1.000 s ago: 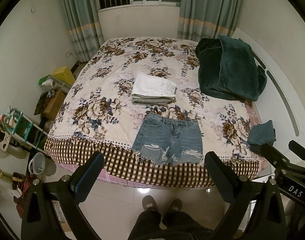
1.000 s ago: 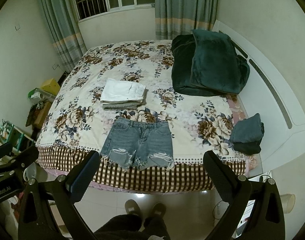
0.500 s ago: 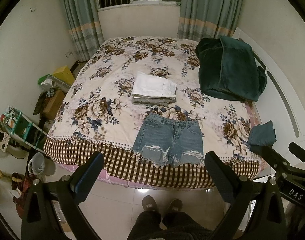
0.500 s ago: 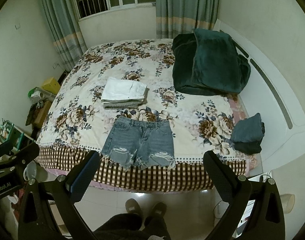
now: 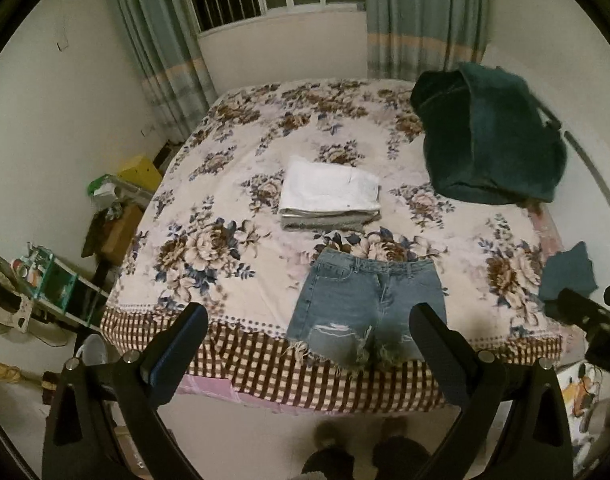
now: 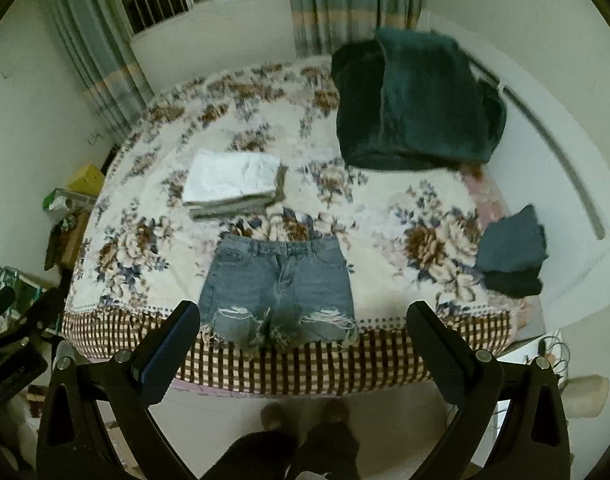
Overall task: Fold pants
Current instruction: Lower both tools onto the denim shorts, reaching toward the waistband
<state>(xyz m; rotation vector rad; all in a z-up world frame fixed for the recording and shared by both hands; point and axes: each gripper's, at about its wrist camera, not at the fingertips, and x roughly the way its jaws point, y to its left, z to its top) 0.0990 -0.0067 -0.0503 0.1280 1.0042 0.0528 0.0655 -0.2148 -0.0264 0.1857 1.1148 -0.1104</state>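
1. The bed (image 5: 233,216) (image 6: 385,208) carries every garment, under a floral cover with a checked border.
2. A green blanket (image 5: 489,140) (image 6: 417,108) is heaped at the far right.
3. The shorts (image 5: 369,300) (image 6: 277,280) lie flat at the near edge, waistband away, frayed hems on the border.
4. A folded stack (image 5: 329,196) (image 6: 233,184) sits just beyond them.
5. A smaller dark pile (image 6: 511,252) sits at the right edge.
6. The left hand-held gripper (image 5: 305,332) and right hand-held gripper (image 6: 301,328) are both spread apart, holding nothing, above the floor before the bed.
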